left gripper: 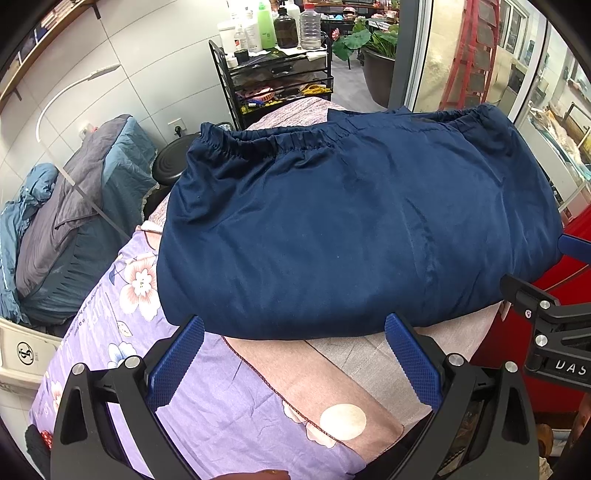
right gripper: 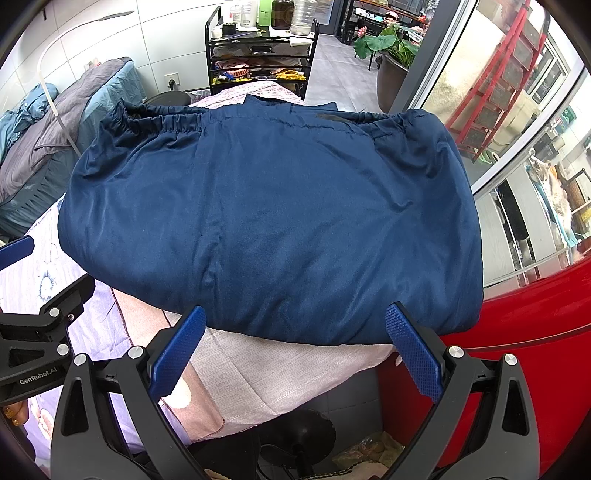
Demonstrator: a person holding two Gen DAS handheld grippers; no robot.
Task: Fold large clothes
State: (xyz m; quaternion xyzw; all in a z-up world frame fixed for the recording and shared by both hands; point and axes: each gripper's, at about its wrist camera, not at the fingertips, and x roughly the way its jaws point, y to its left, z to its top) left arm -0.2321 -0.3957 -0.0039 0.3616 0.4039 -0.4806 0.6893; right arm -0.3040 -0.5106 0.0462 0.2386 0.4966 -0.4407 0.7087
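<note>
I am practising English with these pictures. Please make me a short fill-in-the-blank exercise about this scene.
1. The folded garment is dark ____.
2. Its elastic waistband lies on the side ____ from the grippers.
3. The left gripper and the right gripper are both ____, holding nothing.
4. The sheet under the garment has a ____ print.

Missing words: blue; far; open; flower

Daylight is pouring through tall glass panes [right gripper: 461, 85] on the right. A black wire cart [left gripper: 273, 74] is standing against the pale tiled wall [left gripper: 147, 74], carrying bottles [left gripper: 267, 26]. A potted plant [right gripper: 388, 44] is sitting on grey floor tiles [right gripper: 332, 74]; blue-grey bedding [left gripper: 74, 206] is lying heaped at left.
</note>
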